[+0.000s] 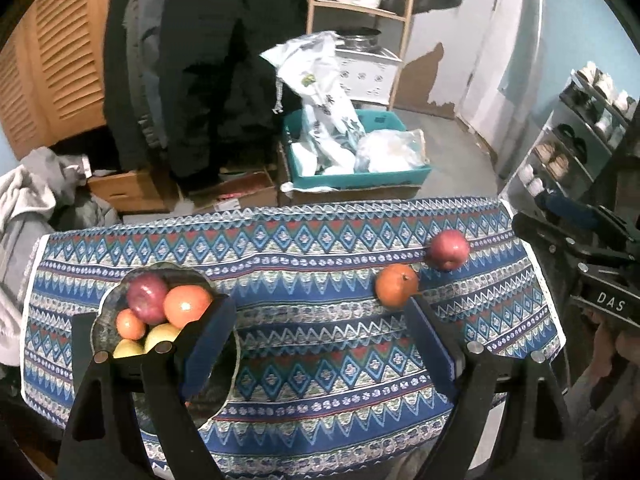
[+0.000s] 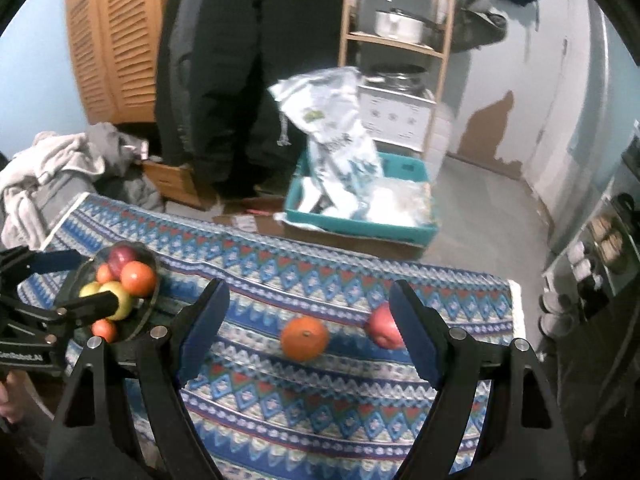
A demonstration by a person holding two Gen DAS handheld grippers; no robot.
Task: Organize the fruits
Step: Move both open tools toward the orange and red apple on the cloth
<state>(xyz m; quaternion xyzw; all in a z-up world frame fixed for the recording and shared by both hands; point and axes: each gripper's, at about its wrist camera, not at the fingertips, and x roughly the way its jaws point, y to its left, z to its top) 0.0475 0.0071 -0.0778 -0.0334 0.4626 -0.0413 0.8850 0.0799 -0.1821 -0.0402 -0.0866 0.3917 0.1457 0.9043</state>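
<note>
A: Status? Right gripper (image 2: 308,316) jaws wide, empty. Left gripper (image 1: 320,320) also wide, empty.

B: Targets: orange (image 2: 305,338) low centre of right wrist view, red apple (image 2: 383,331) just right of it, both loose on patterned cloth (image 2: 320,412). Glass bowl (image 2: 150,270) at left edge, nearly full.

A: Handling?

B: Probably firm, round, will roll. Clamp across the widest part, moderate squeeze.
</note>
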